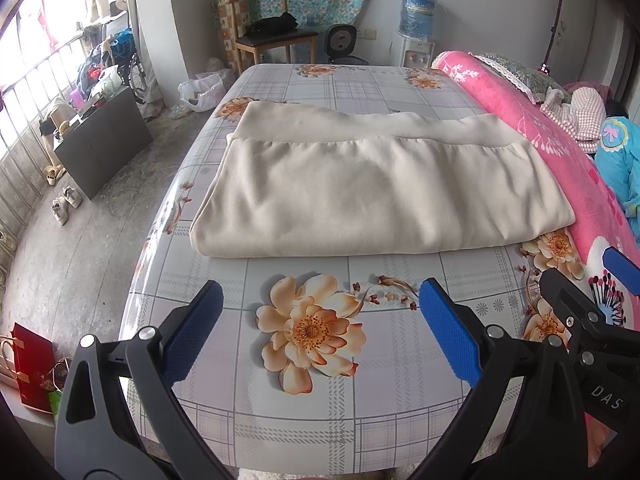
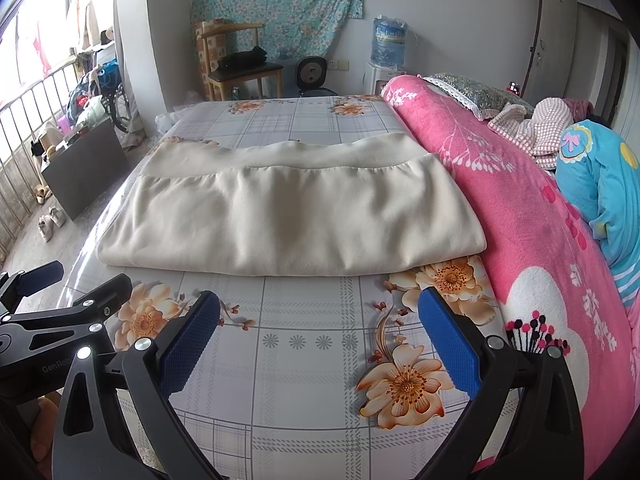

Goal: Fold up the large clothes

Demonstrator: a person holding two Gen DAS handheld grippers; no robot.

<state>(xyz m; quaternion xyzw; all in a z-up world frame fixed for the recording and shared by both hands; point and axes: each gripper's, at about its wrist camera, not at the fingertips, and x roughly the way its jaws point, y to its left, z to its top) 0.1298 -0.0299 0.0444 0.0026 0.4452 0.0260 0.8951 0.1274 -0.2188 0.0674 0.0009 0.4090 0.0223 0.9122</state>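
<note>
A cream garment (image 1: 376, 196), folded into a broad rectangle, is being shown lying flat on a table (image 1: 360, 440) covered with a grey plaid cloth printed with orange flowers. The garment's gathered band is being seen along its far side, with a second layer of the same fabric showing beyond it; the near folded edge is lying across the cloth, well apart from both tools.

The left gripper (image 1: 320, 320) is being held wide, nothing between its blue pads (image 1: 192, 332), above the near part of the table, short of the garment. The right gripper (image 2: 318, 328) is likewise being held wide and empty, just beside its partner; each tool is being caught at the edge of the other's view.

A pink floral blanket (image 2: 520, 220) is being seen rolled along the right edge of the table, its side just beside the garment's right end. A blue padded item (image 2: 600, 184) and a checked pink cloth (image 2: 536, 128) are lying beyond the blanket.

At the far wall, a wooden chair (image 1: 272, 36) with a dark bundle on its seat is being seen, along with a water dispenser (image 1: 416, 28) carrying a blue bottle and a small fan (image 1: 340, 40). A floral sheet (image 2: 280, 0) is hanging on the wall behind. On the floor at left, a dark cabinet (image 1: 100, 144) and a pair of shoes (image 1: 64, 204) are being seen near a barred window.
</note>
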